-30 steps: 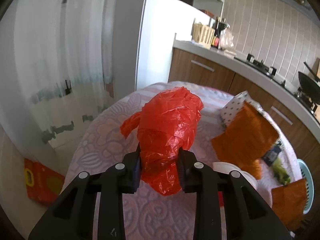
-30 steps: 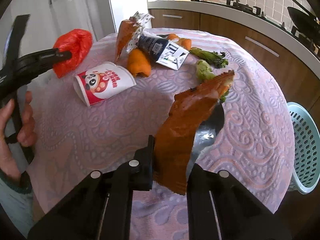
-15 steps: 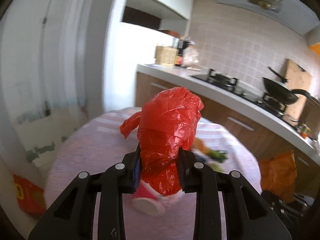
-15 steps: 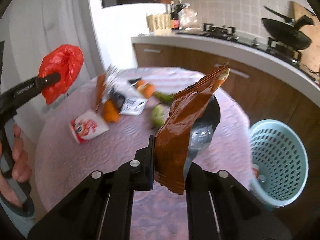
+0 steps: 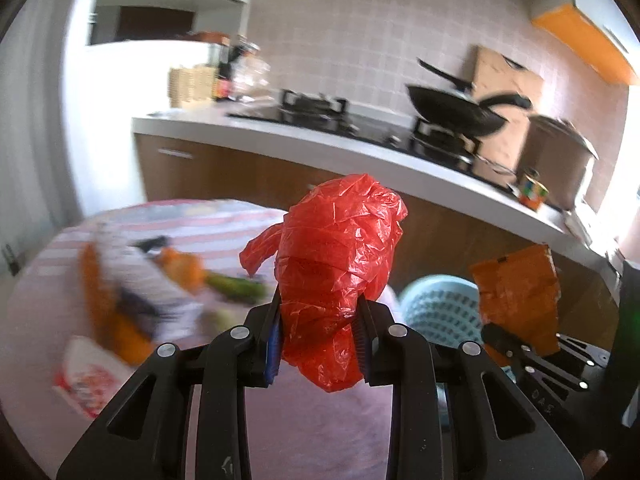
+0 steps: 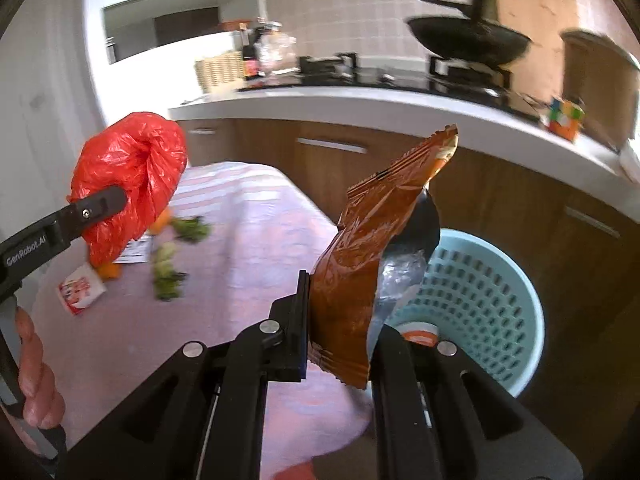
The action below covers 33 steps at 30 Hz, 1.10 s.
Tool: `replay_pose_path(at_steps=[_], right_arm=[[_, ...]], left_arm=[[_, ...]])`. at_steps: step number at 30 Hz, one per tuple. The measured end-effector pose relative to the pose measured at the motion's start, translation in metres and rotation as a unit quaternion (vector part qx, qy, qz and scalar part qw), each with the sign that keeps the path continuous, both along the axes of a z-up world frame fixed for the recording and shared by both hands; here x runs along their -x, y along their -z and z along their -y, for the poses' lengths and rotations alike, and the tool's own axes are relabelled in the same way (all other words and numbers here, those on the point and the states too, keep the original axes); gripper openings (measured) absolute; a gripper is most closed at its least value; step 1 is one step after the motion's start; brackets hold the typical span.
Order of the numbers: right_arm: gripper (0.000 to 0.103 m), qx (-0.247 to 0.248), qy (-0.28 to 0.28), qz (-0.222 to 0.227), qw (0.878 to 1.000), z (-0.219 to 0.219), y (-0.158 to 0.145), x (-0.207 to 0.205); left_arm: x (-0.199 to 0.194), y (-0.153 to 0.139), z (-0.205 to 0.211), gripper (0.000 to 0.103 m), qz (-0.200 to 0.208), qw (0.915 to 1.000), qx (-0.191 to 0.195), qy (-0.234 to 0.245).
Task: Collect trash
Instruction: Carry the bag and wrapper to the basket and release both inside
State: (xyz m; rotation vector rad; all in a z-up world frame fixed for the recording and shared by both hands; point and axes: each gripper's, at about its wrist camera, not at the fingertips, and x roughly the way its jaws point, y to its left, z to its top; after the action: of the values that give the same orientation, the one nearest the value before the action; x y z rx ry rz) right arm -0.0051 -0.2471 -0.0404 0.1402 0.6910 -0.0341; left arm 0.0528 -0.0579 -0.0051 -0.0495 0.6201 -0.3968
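Over the last second both grippers had swung away from the worktop (image 6: pixel 248 240) toward the pale blue perforated basket (image 6: pixel 480 280), which half a second before sat off to the right and now lay directly ahead of the right gripper (image 6: pixel 340 344) and just beyond the left gripper (image 5: pixel 318 332). That suggested the pick-up phase was done for these two pieces and the drop into the basket was the step at hand. The left jaws were closed tight on a crumpled red plastic bag (image 5: pixel 336 264), pinching its lower half while the puffed, wrinkled top and a loose handle flap stood above them. The right jaws were clamped on the lower edge of a brown snack wrapper (image 6: pixel 368 248), stiff and glossy, torn open with its silver lining showing on the right, standing upright over the near rim of the basket. Something orange and white already lay in the basket's bottom. More trash remained on the patterned worktop: a red-and-white paper cup (image 6: pixel 80 292), green vegetable scraps (image 6: pixel 168 272) and other wrappers, blurred in the left view, so I judged the job well short of finished.
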Motion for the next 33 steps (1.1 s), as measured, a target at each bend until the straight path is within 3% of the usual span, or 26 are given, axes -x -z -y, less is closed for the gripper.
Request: replay_pose_path(at_steps=[9,19,22,24,25,31,33], right_arm=[[0.007,-0.02,0.06,-0.073,0.995,0.083,0.045,-0.01],[0.007,-0.034,0.082,-0.152,0.984,0.121,0.097,-0.014],[0.008,-0.039,0.083,-0.164,0.982,0.124,0.104,-0.015],[0.009,-0.043,0.083,-0.172,0.981,0.128,0.108,-0.018],[0.009,-0.043,0.083,-0.174,0.98,0.129,0.109,-0.019],[0.029,-0.042,0.094,-0.169,0.98,0.132,0.106,-0.018],[0.046,-0.042,0.096,-0.162,0.981,0.133,0.103,-0.016]], left_arm=[[-0.021,0.04,0.092,0.028,-0.063,0.9957,-0.012,0.066],[-0.023,0.081,0.154,0.032,-0.102,0.9862,-0.06,0.115],[-0.023,0.087,0.158,0.04,-0.107,0.985,-0.065,0.118],[-0.022,0.089,0.158,0.054,-0.109,0.9848,-0.067,0.118],[-0.021,0.088,0.157,0.055,-0.106,0.9851,-0.068,0.117],[-0.018,0.08,0.147,0.059,-0.1,0.9871,-0.059,0.11],[-0.017,0.078,0.141,0.061,-0.099,0.9878,-0.054,0.108]])
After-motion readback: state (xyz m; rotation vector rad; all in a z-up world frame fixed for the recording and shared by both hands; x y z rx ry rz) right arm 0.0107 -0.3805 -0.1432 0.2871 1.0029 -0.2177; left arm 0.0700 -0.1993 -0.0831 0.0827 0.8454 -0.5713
